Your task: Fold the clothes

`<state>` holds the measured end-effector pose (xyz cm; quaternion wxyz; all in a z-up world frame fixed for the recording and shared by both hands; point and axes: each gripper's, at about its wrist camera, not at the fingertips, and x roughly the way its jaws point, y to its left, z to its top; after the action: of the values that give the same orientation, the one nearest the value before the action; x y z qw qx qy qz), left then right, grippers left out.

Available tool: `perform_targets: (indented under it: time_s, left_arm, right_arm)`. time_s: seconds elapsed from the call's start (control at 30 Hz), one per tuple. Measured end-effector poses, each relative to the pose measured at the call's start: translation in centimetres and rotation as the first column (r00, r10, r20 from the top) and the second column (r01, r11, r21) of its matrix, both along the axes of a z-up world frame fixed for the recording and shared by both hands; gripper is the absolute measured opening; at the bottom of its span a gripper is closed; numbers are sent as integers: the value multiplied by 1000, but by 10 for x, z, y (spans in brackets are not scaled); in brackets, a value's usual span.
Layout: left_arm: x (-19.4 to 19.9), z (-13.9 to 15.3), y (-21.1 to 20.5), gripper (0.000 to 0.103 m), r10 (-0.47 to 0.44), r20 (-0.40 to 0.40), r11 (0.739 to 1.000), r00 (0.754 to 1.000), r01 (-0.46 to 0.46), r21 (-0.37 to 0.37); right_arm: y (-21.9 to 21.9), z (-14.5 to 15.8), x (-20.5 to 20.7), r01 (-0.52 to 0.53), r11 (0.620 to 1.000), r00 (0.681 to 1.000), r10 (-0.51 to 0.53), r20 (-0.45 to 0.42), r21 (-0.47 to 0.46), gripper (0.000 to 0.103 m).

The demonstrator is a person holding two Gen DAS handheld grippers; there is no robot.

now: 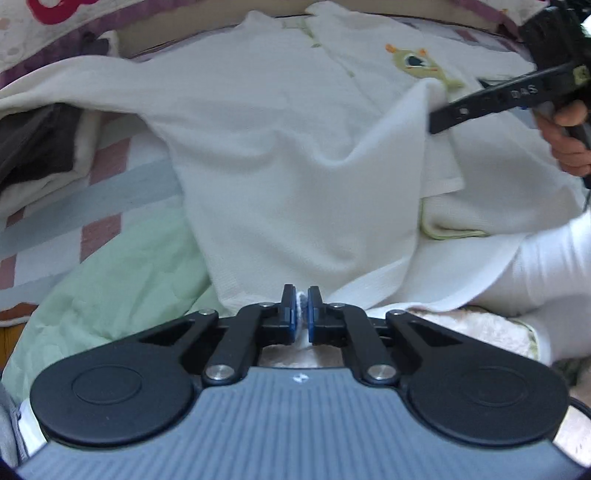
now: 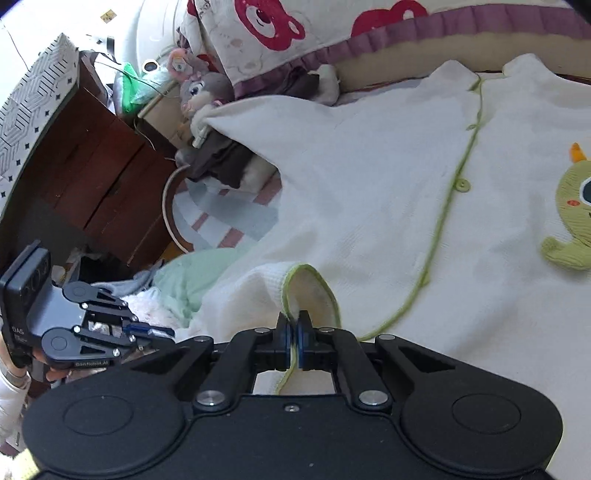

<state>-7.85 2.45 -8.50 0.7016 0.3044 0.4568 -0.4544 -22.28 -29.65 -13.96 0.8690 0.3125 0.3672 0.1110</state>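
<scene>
Right wrist: garment point(image 2: 388, 177) lengthwise, collar away.

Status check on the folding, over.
Left gripper shut on white garment hem. Right gripper shut on green-trimmed edge. Garment partly lifted off bed. Nothing in the way.

A bear-print pillow point(image 2: 280, 26) lies at the bed's head, a plush rabbit point(image 2: 201, 90) beside it, above a wooden nightstand point(image 2: 92, 173); a green sheet point(image 1: 110, 280) is rumpled nearby.
</scene>
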Motion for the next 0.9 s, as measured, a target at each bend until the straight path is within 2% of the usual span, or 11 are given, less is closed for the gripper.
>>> perform_targets:
  time_s: [0.13, 0.27, 0.33, 0.37, 0.43, 0.53, 0.6, 0.67, 0.7, 0.8, 0.9]
  left_arm:
    - [2, -1, 1, 11, 41, 29, 999, 999, -42, 17]
    - [-3, 0, 1, 5, 62, 75, 998, 995, -61, -18]
    - [-9, 15, 12, 5, 111, 156, 990, 982, -96, -101]
    - [-11, 25, 19, 5, 156, 181, 980, 971, -129, -152]
    - [-15, 50, 47, 4, 297, 179, 928, 938, -239, -285]
    - [-33, 80, 94, 4, 498, 127, 802, 858, -400, -443]
    - [-44, 83, 120, 4, 586, 88, 727, 805, -475, -495]
    - [-50, 76, 135, 4, 631, 58, 688, 773, -524, -502]
    - [-50, 69, 140, 4, 649, 40, 672, 760, -548, -498]
    - [-43, 50, 151, 5, 684, -52, 621, 728, -619, -481]
    - [-41, 49, 162, 5, 700, -105, 578, 706, -647, -497]
  right_arm:
    - [2, -7, 2, -4, 1000, 1000, 4, -15, -31, 12]
    - [12, -13, 5, -66, 998, 998, 66, 10, -26, 60]
    - [21, -15, 7, -97, 994, 995, 98, 33, -43, 51]
    - [22, -15, 8, -117, 992, 992, 119, 37, -50, 15]
    - [15, -15, 11, -147, 988, 989, 145, 40, 54, 6]
    - [1, -9, 9, -180, 943, 984, 169, 63, 279, 6]
    - [-6, -18, 10, -164, 863, 981, 193, -11, 477, 6]
    - [-7, -42, 12, -107, 746, 965, 236, -111, 657, 6]
    - [-6, -52, 12, -76, 737, 952, 254, -171, 672, 6]
    - [1, -67, 12, -42, 810, 919, 260, -295, 584, 6]
    - [11, -58, 4, -87, 750, 934, 290, -207, 655, 6]
